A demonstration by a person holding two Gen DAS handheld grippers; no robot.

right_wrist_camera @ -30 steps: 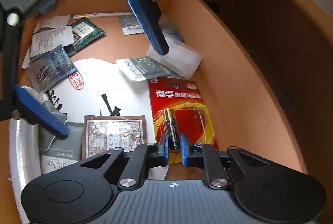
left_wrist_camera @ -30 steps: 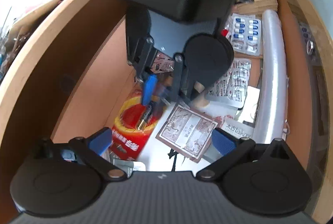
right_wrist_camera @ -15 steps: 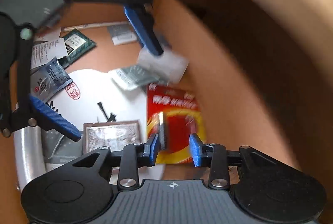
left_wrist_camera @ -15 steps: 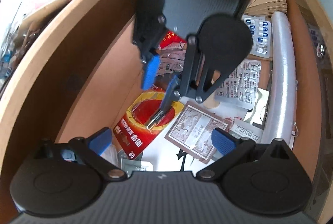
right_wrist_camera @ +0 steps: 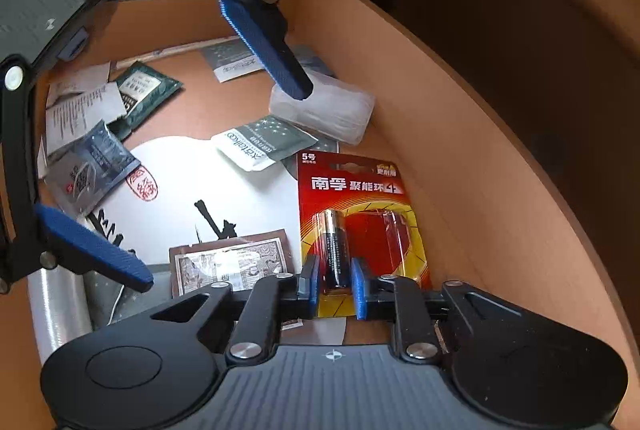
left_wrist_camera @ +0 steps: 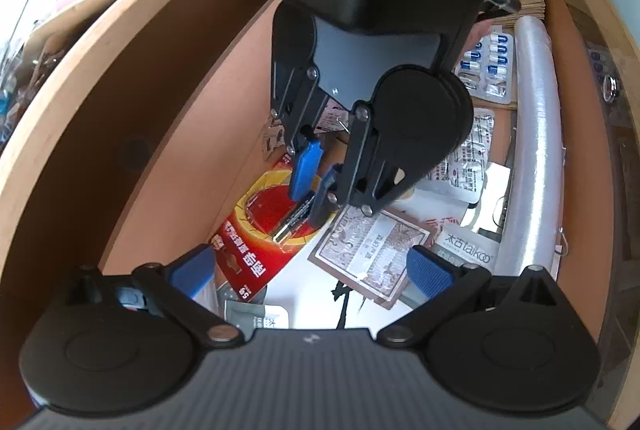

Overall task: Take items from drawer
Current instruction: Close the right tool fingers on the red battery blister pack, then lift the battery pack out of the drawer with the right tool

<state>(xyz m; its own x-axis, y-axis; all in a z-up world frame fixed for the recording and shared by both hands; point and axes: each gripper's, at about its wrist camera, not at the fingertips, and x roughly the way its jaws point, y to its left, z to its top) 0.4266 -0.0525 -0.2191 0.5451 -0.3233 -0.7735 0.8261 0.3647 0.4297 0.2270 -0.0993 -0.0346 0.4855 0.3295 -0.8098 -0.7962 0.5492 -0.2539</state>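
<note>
A red battery card (right_wrist_camera: 360, 190) lies flat on the drawer floor by the side wall, with one black-and-gold battery (right_wrist_camera: 334, 250) in its clear blister. My right gripper (right_wrist_camera: 335, 288) sits low over the card's near end, and its blue pads press both sides of the battery's lower end. From the left wrist view, the right gripper (left_wrist_camera: 314, 186) points down onto the battery (left_wrist_camera: 294, 220) and the card (left_wrist_camera: 244, 254). My left gripper (left_wrist_camera: 312, 272) hangs wide open above the drawer, holding nothing; it also appears as the left gripper (right_wrist_camera: 180, 150) at the upper left.
The wooden drawer wall (right_wrist_camera: 460, 150) runs close beside the card. A clear plastic box (right_wrist_camera: 324, 110), several sachets (right_wrist_camera: 260, 146), a brown patterned packet (left_wrist_camera: 372, 254), pill blisters (left_wrist_camera: 488, 66) and a clear film roll (left_wrist_camera: 532, 150) crowd the floor.
Half a second ago the right gripper had opened and lifted off the battery. Now it is back down with its fingers narrowed onto the battery. The left gripper barely moved.
</note>
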